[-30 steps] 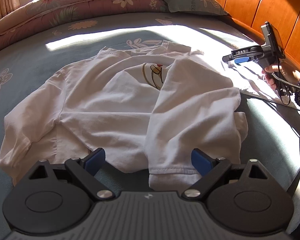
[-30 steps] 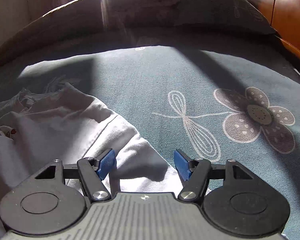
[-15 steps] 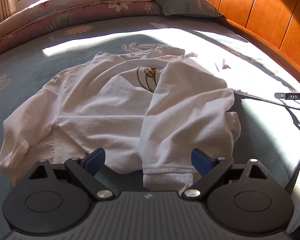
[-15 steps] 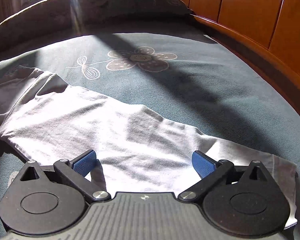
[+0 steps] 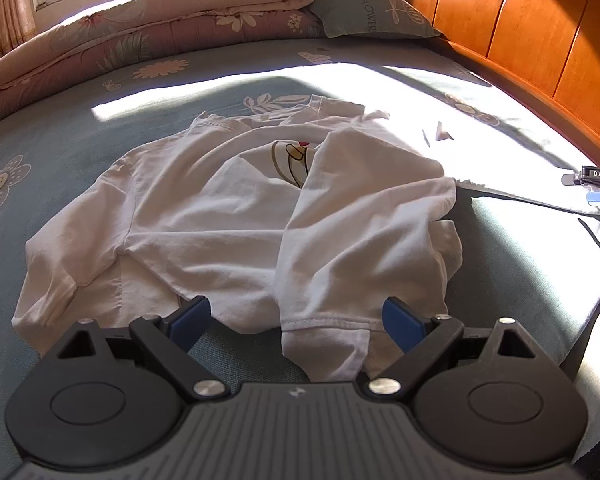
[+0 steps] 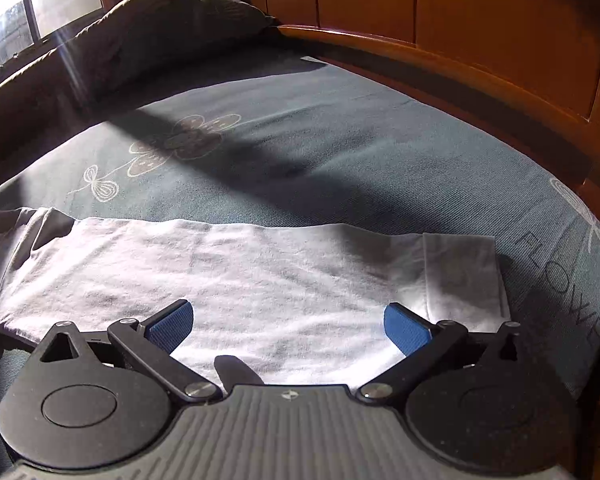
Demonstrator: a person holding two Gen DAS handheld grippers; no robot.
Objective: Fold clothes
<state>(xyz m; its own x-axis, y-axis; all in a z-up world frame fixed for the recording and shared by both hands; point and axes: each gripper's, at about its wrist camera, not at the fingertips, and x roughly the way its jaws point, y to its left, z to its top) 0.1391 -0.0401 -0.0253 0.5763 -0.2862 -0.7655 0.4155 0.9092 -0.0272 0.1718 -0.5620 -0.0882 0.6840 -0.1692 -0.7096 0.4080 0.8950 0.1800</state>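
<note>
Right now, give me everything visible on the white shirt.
The shirt is white, thin cotton-like cloth with a partly hidden cartoon print on the chest. It lies crumpled on the bed, one side folded across the body, a stitched hem nearest the left gripper. One sleeve lies stretched flat under the right gripper. Both sets of jaws stand open; neither grips it.
</note>
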